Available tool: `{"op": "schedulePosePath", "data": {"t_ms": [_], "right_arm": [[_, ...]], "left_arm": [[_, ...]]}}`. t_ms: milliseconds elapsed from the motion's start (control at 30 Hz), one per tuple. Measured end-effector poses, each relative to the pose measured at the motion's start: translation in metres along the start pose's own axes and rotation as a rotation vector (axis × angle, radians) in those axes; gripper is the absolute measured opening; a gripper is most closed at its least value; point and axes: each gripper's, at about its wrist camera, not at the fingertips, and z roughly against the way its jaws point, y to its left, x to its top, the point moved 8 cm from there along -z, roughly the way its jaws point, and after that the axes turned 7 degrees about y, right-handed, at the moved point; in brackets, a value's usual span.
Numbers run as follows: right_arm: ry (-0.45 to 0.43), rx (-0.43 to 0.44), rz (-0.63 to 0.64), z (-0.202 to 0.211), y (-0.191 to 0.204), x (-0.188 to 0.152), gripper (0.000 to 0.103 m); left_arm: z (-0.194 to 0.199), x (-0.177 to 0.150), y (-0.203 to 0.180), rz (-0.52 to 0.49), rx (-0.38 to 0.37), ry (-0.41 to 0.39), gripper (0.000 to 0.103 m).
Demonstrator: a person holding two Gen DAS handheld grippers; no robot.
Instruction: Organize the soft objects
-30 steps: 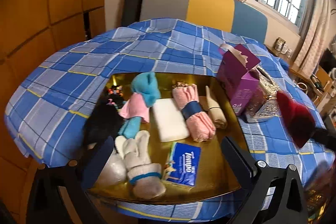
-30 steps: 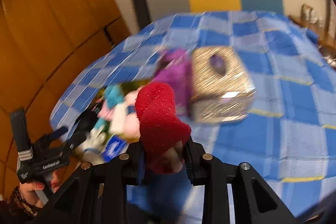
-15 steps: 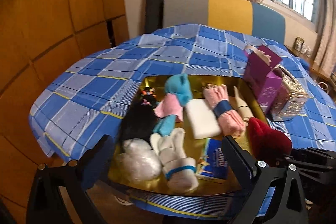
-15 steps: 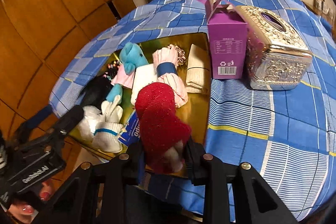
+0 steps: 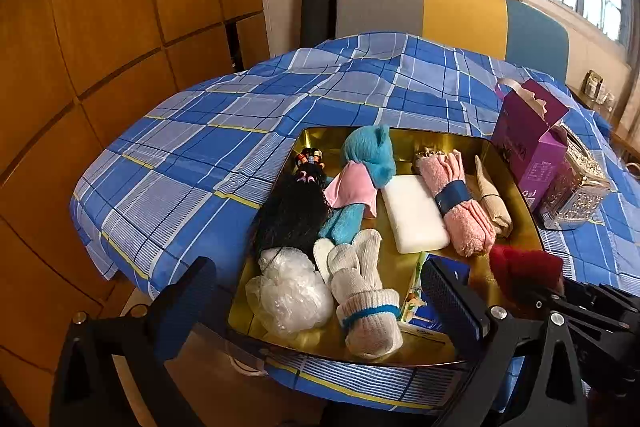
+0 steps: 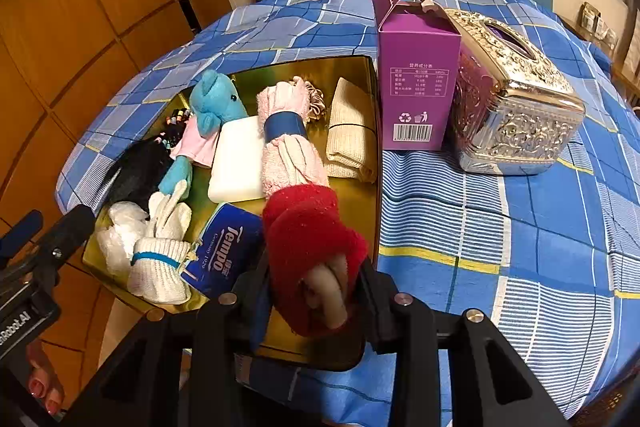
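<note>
R tongs (image 6: 312, 279) have come down over the near-right corner of the gold tray (image 6: 362, 67), carrying the red sock roll (image 6: 308, 227). A sec ago the roll was up in the air, off to the tray's right beside the silver tissue box (image 6: 516, 107); now it sits low at about 5 o'clock in the tray, just past the pink towel roll (image 6: 288, 151) and right of the Tempo tissue pack (image 6: 224, 251). Jaws are opening w/ the roll between them; pads look close to its sides, but whether they're pressing on it can't be told for sure. Reads as the release step: the red roll is prob. being dropped into its slot.

L tongs (image 5: 320, 291) stand apart, empty, hovering over the tray's near edge at 6 o'clock, above the white glove bundle (image 5: 368, 311) and plastic wad (image 5: 292, 291). They've barely shifted.

Other tray contents haven't moved: blue plush (image 5: 368, 155), white sponge block (image 5: 416, 215), beige cloth (image 5: 492, 195), black hair piece (image 5: 292, 211). Purple carton (image 6: 416, 83) stands on the checked cloth at the tray's 3 o'clock.

Meaning for the task: one more soft item is nearly filed; the tray's near-right gap is filling up.
</note>
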Motion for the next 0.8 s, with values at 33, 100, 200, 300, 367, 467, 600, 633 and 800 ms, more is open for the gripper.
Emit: {"op": "schedulePosePath", "data": {"t_ms": [33,100,200,300,367,467,600,633,800], "right_arm": [[-0.005,-0.001,0.005,0.002,0.0,-0.001,0.037],[-0.016,-0.005,0.013,0.005,0.001,-0.001,0.037],[-0.03,-0.007,0.02,0.009,0.002,0.001,0.039],[-0.054,-0.005,0.02,0.016,0.001,0.004,0.039],[-0.078,-0.006,0.02,0.023,0.001,0.008,0.039],[-0.11,-0.005,0.034,0.032,0.003,0.012,0.039],[-0.116,-0.031,0.046,0.035,0.002,0.012,0.039],[-0.115,-0.03,0.043,0.035,0.002,0.012,0.039],[-0.103,-0.033,0.042,0.033,0.001,0.01,0.039]], "left_arm": [[-0.001,-0.001,-0.001,0.0,0.002,0.009,0.103],[-0.004,-0.002,-0.001,0.002,0.021,0.027,0.103],[-0.007,-0.005,-0.002,-0.006,0.032,0.041,0.103],[-0.009,-0.007,-0.002,0.008,0.021,0.05,0.103],[-0.01,-0.008,-0.002,0.024,-0.002,0.059,0.103],[-0.009,-0.008,-0.002,0.04,-0.009,0.054,0.103],[-0.007,-0.008,-0.002,0.049,-0.004,0.047,0.103],[-0.007,-0.008,-0.003,0.05,-0.007,0.052,0.103],[-0.012,-0.012,-0.003,0.06,-0.013,0.088,0.103]]}}
